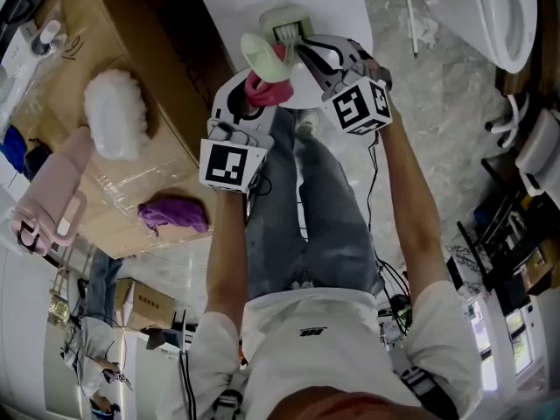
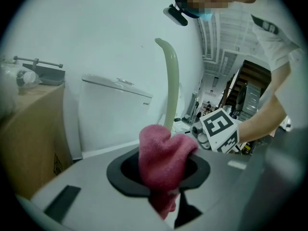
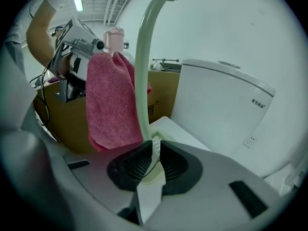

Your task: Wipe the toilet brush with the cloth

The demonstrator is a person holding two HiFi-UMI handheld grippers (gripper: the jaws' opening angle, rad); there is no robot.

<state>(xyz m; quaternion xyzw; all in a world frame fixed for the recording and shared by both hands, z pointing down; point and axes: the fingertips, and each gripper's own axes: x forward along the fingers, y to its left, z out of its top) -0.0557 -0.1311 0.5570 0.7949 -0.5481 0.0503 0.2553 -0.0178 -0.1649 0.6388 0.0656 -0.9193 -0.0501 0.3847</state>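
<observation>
The pale green toilet brush handle (image 3: 140, 81) rises in a curve from a base on the white toilet lid (image 1: 337, 3). My right gripper (image 3: 156, 160) is open, its pads a narrow gap apart around the handle's lower end. Beside the handle (image 2: 171, 81), the pink cloth (image 2: 161, 153) stands bunched between the jaws of my left gripper (image 2: 161, 170). That gripper is open, and a dark gap shows left of the cloth. In the head view the cloth (image 1: 273, 93) sits at the left gripper (image 1: 249, 94), just left of the right gripper (image 1: 302, 52). The brush's base is mostly hidden.
A white toilet tank (image 3: 226, 105) stands close behind the brush. On the left, a cardboard box (image 1: 131, 199) carries a white fluffy thing (image 1: 114, 112), a purple cloth (image 1: 173, 211) and a pink bag (image 1: 52, 199). A second toilet (image 1: 507, 16) is at the top right.
</observation>
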